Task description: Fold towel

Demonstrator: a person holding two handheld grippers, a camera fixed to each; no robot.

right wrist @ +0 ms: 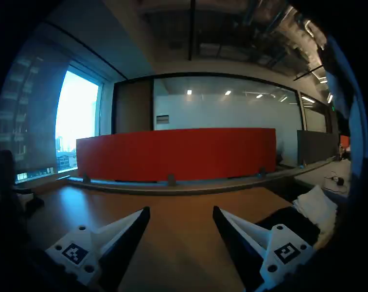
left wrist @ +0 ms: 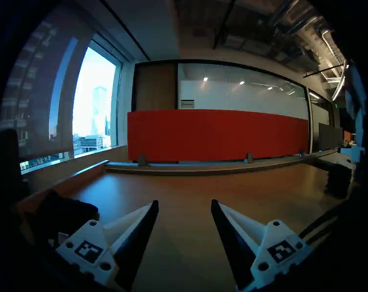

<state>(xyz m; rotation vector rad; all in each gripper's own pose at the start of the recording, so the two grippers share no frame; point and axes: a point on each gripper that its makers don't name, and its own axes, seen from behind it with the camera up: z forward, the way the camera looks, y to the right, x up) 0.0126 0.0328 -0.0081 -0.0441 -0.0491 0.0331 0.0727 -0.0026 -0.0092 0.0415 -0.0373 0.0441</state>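
Note:
In the right gripper view, a stack of folded towels lies at the table's right edge, a white one (right wrist: pixel 319 205) over a black one (right wrist: pixel 290 221). My right gripper (right wrist: pixel 181 211) hovers open just above the wooden table (right wrist: pixel 184 243), left of that stack, nothing between its fingers. In the left gripper view, my left gripper (left wrist: pixel 184 204) is open too, low over the same wooden table (left wrist: pixel 193 194), with a dark cloth heap (left wrist: pixel 62 211) at its left side.
A red partition (left wrist: pixel 213 134) stands along the table's far edge, with a glass wall behind it. A window (left wrist: pixel 91 112) is at the left. A dark object (left wrist: pixel 338 179) sits at the table's right. Another desk with small items (right wrist: pixel 337 177) lies beyond the towels.

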